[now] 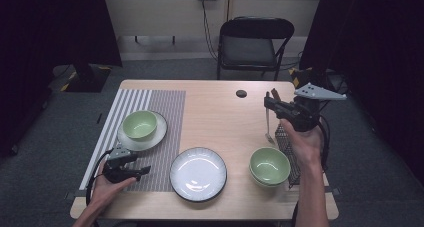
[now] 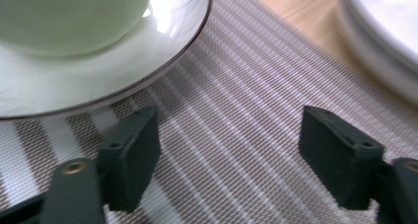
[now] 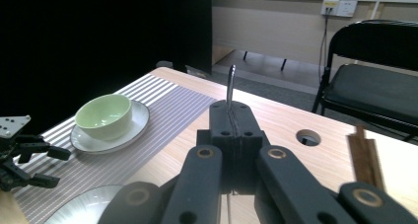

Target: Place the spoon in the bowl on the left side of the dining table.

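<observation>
Fork of thin silver metal (image 1: 268,123) hangs tines-down from the right tool (image 1: 272,106), whose jaws are clamped flat on its handle; in the right gripper view the handle end (image 3: 230,84) sticks up above the closed pads. It is held in the air over the far right part of the pale wooden bench (image 1: 220,112), just beside the black wire-mesh rack (image 1: 287,152) and beyond the stack of pale green bowls (image 1: 270,165).

By my reading, the job is laying out place settings, and the step in hand is carrying the fork from the rack toward a setting. The likely target is beside the empty white ribbed plate (image 1: 198,174) or on the grey-and-white striped placemat (image 1: 165,109), where another pale green bowl (image 1: 139,124) sits on a white saucer (image 1: 155,137).

The left tool (image 1: 134,166) rests low on the placemat with its jaws wide apart and nothing between them; its view shows bare weave between the pads (image 2: 130,157).

Next, the fork must be tipped from hanging to lying flat, lowered alongside the plate without striking its rim, then released.
</observation>
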Action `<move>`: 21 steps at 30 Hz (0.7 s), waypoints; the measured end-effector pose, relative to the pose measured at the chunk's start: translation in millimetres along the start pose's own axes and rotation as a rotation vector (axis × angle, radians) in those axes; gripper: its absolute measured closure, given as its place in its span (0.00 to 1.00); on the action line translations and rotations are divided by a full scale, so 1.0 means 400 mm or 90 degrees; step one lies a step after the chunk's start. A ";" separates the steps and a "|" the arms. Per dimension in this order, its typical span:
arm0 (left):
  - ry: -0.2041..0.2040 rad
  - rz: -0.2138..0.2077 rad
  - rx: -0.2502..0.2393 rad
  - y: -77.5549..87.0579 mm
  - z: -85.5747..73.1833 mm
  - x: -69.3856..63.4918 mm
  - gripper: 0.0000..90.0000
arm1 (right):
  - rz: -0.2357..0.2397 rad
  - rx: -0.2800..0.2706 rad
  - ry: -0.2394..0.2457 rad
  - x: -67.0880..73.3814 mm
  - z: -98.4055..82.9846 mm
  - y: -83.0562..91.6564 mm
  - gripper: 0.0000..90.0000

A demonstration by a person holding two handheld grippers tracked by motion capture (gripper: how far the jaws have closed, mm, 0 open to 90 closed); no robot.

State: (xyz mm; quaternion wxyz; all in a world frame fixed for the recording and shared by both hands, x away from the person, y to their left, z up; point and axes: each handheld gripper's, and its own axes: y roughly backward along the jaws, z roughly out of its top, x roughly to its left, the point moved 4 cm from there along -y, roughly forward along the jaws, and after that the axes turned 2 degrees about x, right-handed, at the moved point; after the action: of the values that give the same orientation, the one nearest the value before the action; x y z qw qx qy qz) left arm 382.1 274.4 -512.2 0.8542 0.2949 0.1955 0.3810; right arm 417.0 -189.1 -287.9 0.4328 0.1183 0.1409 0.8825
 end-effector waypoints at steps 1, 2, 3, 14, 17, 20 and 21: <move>0.003 -0.005 -0.002 0.002 0.002 -0.001 0.29 | 0.003 0.001 0.000 0.003 0.000 -0.004 1.00; 0.003 -0.009 -0.006 0.002 0.004 -0.002 0.29 | 0.007 0.001 0.000 0.007 0.001 -0.008 1.00; 0.004 -0.011 -0.008 0.001 0.006 -0.004 0.28 | 0.010 0.000 0.000 0.010 0.001 -0.012 1.00; -0.012 -0.036 -0.024 0.002 0.037 -0.033 0.29 | 0.049 0.000 0.001 0.051 0.006 -0.065 1.00; -0.017 -0.037 -0.026 0.002 0.044 -0.038 0.29 | 0.058 -0.002 0.002 0.062 0.011 -0.075 1.00; -0.020 -0.044 -0.032 0.004 0.055 -0.046 0.30 | 0.067 -0.005 0.002 0.072 0.016 -0.082 1.00; -0.027 -0.043 -0.031 0.005 0.061 -0.049 0.30 | 0.070 -0.006 0.001 0.075 0.017 -0.085 1.00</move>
State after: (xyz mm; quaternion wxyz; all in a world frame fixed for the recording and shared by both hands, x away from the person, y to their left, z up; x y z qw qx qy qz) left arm 382.3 251.9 -490.6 0.8775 0.2751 0.1776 0.3503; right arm 426.3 -144.1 -290.9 0.3839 0.1232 0.1301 0.9058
